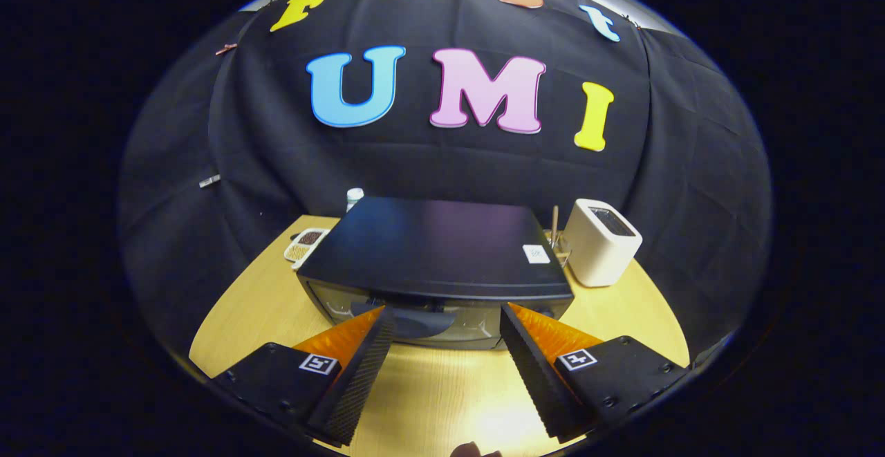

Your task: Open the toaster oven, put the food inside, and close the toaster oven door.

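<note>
Wooden surface [442, 388] carries toaster oven [435, 249], frame centre, door shut. Gripper [442, 319] fingers spread wide, empty, flanking door handle [415, 319]. Risk: fingers slide off the curved handle, door stays closed.

A white pop-up toaster [603, 241], a small bottle [354, 198] and a divided tray [305, 243] stand on the wooden table [242, 308].

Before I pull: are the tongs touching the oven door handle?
Cannot tell. In the gripper view the open tongs frame the door handle, tips overlapping the toaster oven.
</note>
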`<state>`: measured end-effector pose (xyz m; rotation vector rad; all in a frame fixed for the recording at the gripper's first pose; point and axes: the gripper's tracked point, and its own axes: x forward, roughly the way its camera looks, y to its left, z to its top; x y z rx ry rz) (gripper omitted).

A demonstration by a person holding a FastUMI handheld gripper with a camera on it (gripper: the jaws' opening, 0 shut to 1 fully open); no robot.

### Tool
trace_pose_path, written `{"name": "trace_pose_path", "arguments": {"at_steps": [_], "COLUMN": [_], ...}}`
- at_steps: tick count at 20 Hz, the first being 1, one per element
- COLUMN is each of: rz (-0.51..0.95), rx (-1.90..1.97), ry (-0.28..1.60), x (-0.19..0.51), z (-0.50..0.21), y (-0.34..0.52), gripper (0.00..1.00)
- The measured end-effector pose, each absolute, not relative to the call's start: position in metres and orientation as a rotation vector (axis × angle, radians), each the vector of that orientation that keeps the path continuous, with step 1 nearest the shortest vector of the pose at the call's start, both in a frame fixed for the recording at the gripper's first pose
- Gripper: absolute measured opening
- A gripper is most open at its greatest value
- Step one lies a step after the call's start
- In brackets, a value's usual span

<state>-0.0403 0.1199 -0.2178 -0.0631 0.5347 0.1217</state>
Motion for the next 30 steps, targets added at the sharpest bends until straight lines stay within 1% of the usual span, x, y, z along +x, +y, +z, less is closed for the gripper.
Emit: {"name": "trace_pose_path", "arguments": {"at_steps": [6, 8, 11, 14, 23, 30], "rz": [0.096, 0.073, 0.046, 0.020, -0.019, -0.025], "rx": [-0.016, -0.031, -0.061, -0.055, -0.035, -0.008], "ry": [0.405, 0.337, 0.235, 0.179, 0.104, 0.106], "x": [-0.017, -0.010, -0.005, -0.006, -0.012, -0.017], "z": [-0.142, -0.111, -0.064, -0.033, 0.009, 0.009], "y": [0.072, 0.051, 0.022, -0.002, -0.062, -0.092], "gripper": [0.99, 0.99, 0.99, 0.99, 0.99, 0.99]}}
